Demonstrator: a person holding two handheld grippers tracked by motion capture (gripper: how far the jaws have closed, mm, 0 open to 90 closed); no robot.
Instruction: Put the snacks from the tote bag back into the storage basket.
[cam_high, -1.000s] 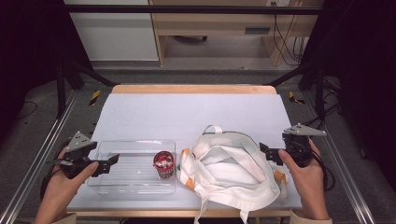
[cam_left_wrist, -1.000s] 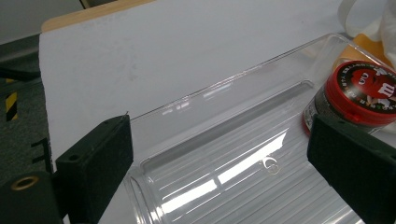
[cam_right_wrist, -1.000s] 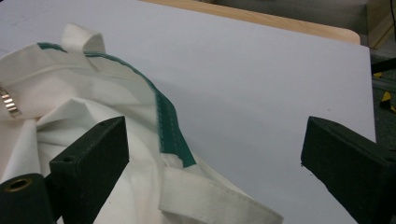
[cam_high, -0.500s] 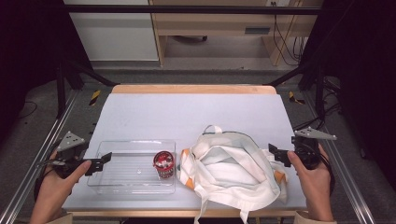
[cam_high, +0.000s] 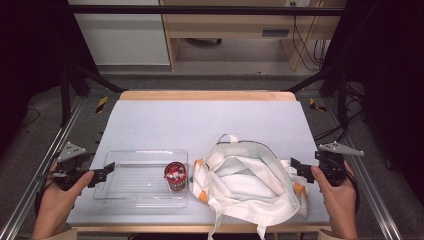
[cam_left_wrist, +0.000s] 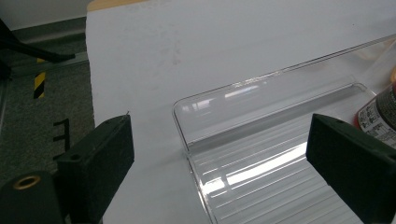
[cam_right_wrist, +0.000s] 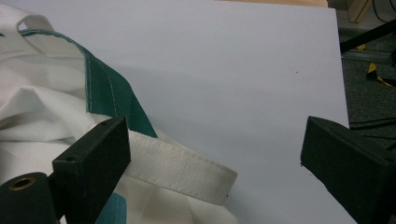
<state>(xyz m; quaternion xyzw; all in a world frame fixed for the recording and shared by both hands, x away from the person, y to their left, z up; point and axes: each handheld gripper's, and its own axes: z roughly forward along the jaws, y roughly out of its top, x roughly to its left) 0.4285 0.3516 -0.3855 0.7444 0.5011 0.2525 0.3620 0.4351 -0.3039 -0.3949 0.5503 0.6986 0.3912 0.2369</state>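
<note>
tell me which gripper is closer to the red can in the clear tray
Left. The left gripper sits at the tray's left edge, across the tray from the red can. The right gripper is beyond the white bag.

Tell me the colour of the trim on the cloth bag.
Green trim on the white bag; clearest in the right gripper view.
</note>
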